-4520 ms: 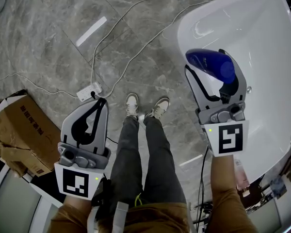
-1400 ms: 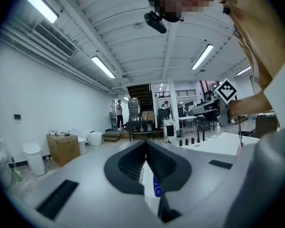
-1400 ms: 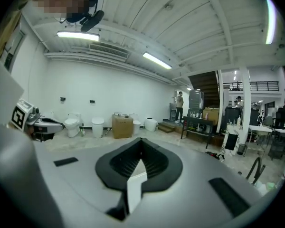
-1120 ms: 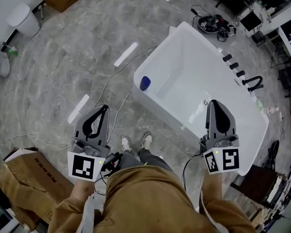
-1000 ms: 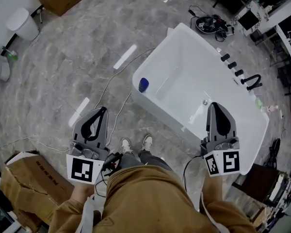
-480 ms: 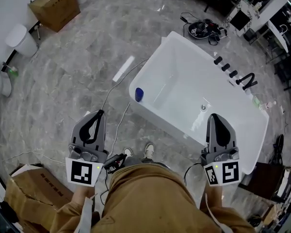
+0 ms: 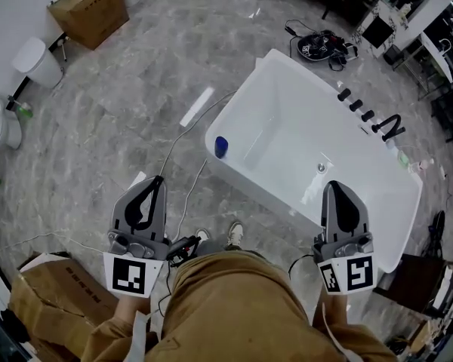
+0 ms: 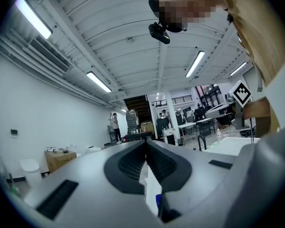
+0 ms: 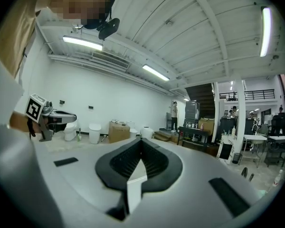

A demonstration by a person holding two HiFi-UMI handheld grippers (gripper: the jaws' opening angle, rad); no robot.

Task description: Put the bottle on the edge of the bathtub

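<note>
A blue bottle (image 7: pixel 221 147) stands on the rim at the left end of the white bathtub (image 7: pixel 377 210), far from both grippers. My left gripper (image 7: pixel 157 181) hangs over the grey floor, jaws shut with nothing in them. My right gripper (image 7: pixel 335 186) is held over the near side of the tub, also shut and empty. In the left gripper view the left gripper (image 8: pixel 146 144) has its pads pressed together, and a sliver of blue (image 8: pixel 157 202) shows below them. The right gripper view shows the right gripper (image 9: pixel 141 144) closed on nothing.
A black faucet (image 7: pixel 390 127) and knobs sit on the tub's far rim. White cables (image 7: pixel 183 173) run over the marble floor. Cardboard boxes (image 7: pixel 89 4) (image 7: pixel 45 300) lie at the far left and near left. Toilets (image 7: pixel 36 60) line the left wall. Cluttered benches stand at the right.
Earlier the right gripper held the blue bottle over the tub; now the bottle stands on the rim and that gripper is empty. In the last second the view drew slightly back; both grippers stayed shut.
</note>
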